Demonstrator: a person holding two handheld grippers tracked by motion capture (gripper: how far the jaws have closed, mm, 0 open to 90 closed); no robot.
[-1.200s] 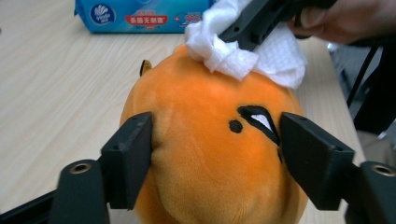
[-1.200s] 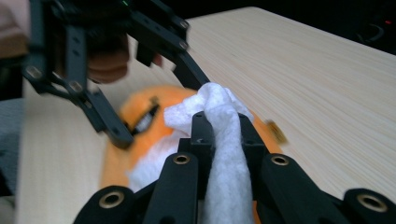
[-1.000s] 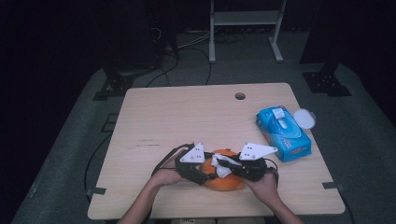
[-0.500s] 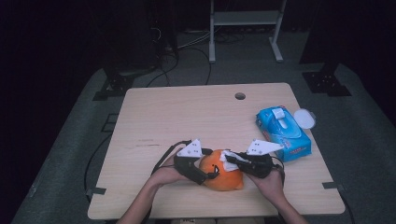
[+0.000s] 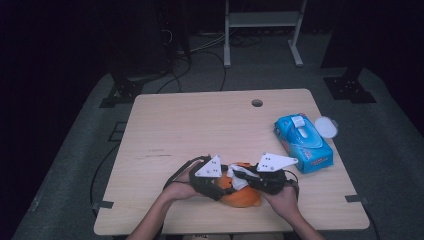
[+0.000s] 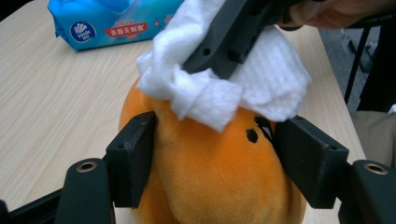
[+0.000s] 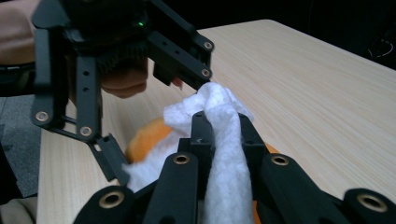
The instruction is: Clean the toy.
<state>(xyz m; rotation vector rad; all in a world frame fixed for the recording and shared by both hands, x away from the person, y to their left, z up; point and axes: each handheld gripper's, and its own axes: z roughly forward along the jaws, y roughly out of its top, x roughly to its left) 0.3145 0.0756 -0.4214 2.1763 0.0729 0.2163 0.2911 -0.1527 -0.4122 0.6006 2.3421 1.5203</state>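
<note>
So with the left hand-held gripper [image 6: 212, 163] having just closed on the orange plush toy [image 6: 210, 177] sitting on the worktop [image 5: 200, 130], I'd keep that steady while the right hand-held gripper [image 7: 219, 135], clenched on the white wipe [image 7: 224, 154], rubs gently across the top.

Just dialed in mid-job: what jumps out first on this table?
An orange plush toy sits at the table's near edge, clamped between the left gripper jaws. The right gripper pinches a white wipe and presses it on the toy's top. A blue wipes pack lies at the right side of the wooden table.
</note>
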